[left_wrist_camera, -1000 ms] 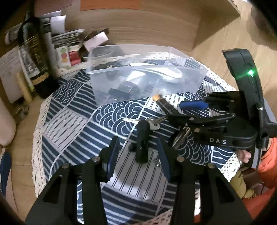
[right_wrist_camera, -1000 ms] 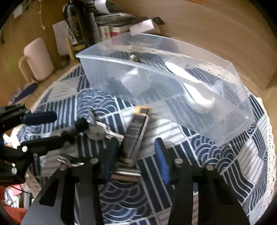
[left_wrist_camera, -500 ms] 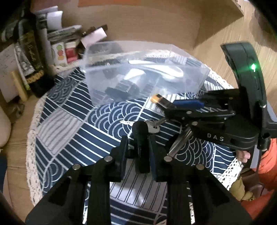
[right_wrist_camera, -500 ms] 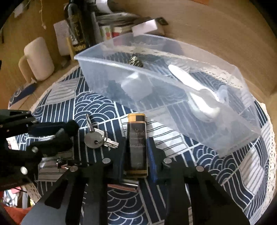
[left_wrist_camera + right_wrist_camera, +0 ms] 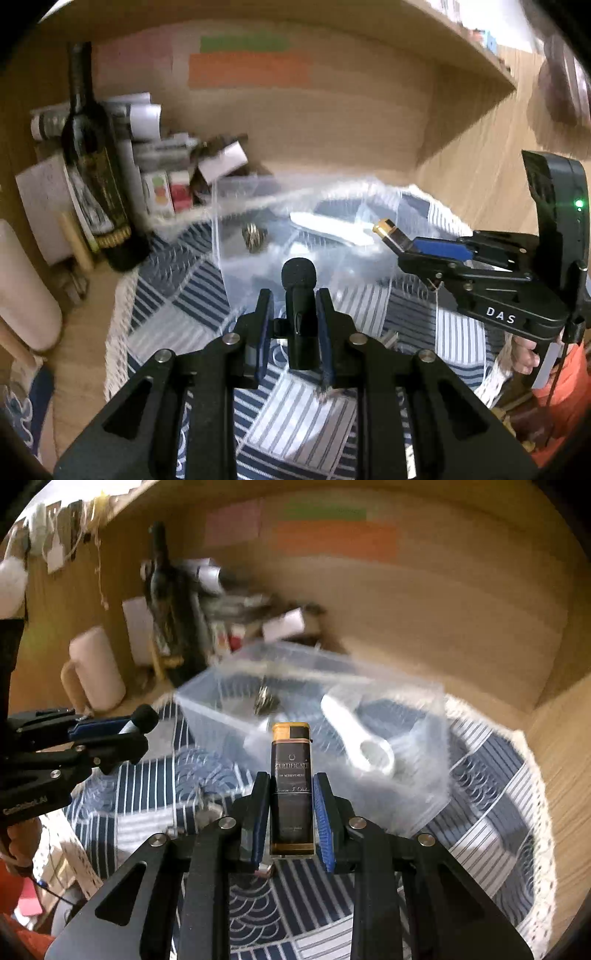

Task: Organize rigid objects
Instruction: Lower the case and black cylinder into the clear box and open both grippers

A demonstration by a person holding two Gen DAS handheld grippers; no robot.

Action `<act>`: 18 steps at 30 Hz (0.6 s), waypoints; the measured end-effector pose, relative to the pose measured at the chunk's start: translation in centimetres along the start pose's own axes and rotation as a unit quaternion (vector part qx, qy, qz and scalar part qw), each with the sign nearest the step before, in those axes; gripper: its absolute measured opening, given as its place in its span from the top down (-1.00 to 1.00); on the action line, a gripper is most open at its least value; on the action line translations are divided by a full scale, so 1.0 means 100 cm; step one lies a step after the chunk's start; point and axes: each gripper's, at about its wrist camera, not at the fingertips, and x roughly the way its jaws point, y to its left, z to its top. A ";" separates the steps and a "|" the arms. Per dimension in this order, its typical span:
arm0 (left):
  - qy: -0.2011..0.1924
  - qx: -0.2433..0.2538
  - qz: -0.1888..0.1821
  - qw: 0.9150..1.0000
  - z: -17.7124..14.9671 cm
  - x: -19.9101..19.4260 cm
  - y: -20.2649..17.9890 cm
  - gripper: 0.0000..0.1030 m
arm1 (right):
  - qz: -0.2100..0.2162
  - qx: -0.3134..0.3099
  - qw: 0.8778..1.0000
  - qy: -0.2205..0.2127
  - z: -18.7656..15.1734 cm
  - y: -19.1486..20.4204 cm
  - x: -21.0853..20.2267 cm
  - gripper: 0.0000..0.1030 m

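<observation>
Left gripper (image 5: pixel 295 325) clamping a small black microphone (image 5: pixel 300 295), foam tip pointing away, held clear above the blue-and-white patterned tablecloth (image 5: pixel 295 417). Right gripper (image 5: pixel 291 812) pinching a dark lighter with a gold cap (image 5: pixel 291 775), also lifted off the cloth, upright between the blue pads (image 5: pixel 322 823). Just beyond both, sitting toward the table's far edge: a clear plastic bin (image 5: pixel 406 782), already holding a white spoon-like piece (image 5: pixel 354 738) and a small metallic item (image 5: pixel 264 701). Further back, off the cloth's far-left corner, standing against the wooden wall: a dark wine bottle (image 5: pixel 96 166) and blurred clutter.
</observation>
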 end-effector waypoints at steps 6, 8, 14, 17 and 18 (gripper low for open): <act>-0.032 0.000 0.017 0.999 0.028 -0.003 0.000 0.56 | -0.007 0.012 0.999 -0.040 0.027 -0.015 -0.012 0.58; -0.035 -0.004 0.018 0.999 0.037 0.000 0.003 0.56 | -0.009 0.011 0.999 -0.051 0.035 -0.018 -0.013 0.58; -0.024 -0.018 0.026 0.999 0.057 0.023 0.013 0.56 | -0.011 0.008 0.998 -0.057 0.055 -0.024 -0.001 0.58; -0.012 -0.022 0.026 0.999 0.063 0.039 0.019 0.56 | -0.003 0.008 0.999 -0.042 0.061 -0.026 0.017 0.58; -0.006 -0.021 0.027 0.999 0.065 0.045 0.020 0.56 | 0.000 0.008 0.999 -0.034 0.062 -0.027 0.023 0.58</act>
